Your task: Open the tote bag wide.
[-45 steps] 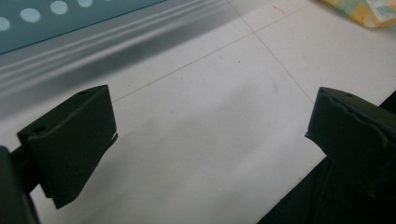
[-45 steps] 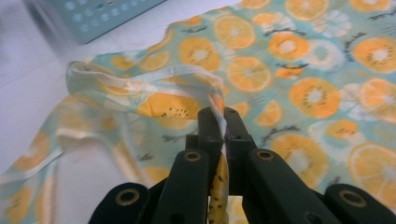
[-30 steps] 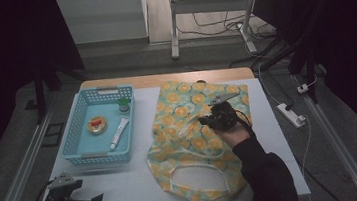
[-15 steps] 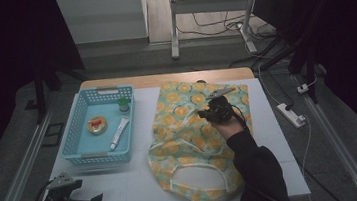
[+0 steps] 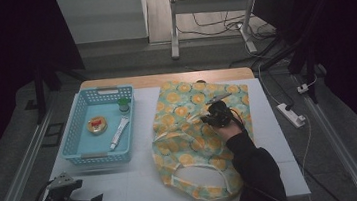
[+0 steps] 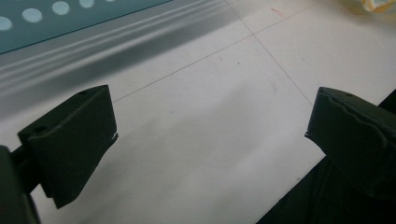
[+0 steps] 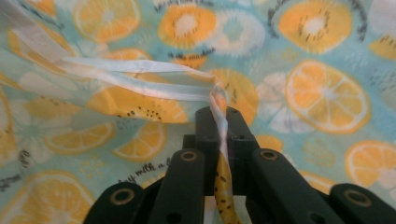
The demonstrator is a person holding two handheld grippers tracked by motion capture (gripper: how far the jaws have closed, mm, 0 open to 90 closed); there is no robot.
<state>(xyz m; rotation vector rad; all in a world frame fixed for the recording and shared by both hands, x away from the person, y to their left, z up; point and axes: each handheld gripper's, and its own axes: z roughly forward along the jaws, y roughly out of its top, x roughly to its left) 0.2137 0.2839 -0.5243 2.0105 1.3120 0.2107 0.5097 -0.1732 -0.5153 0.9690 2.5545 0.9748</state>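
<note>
A white table point(image 5: 139, 180) seen from above holds a fabric tote bag point(image 5: 189, 129) printed with orange and lemon slices on pale turquoise, lying spread on the table's middle and right part. Its looped handles point(image 5: 196, 171) lie toward the near edge. The right gripper point(image 5: 207, 117), held by a hand in a dark sleeve, sits over the middle of the bag.

The right gripper view gives what the high view cannot: the two black jaws are closed on a pinched fold of the bag's fabric point(image 7: 220, 123), which passes between them, and a pale hem edge point(image 7: 140, 79) stretches away from the pinch to the left. Earlier pictures are given, and the jaws have just opened a trace, with the fabric between them and the pads on it.

To the left of the bag, the high view shows a light blue plastic basket point(image 5: 79, 151) containing a round tin point(image 5: 97, 124), a white tube point(image 5: 119, 133) and a small green-capped bottle point(image 5: 124, 105).

The left gripper point(image 5: 96, 199) rests at the near left corner, well apart from the bag. The left gripper view shows its jaws spread wide over bare table, nothing between them.
</note>
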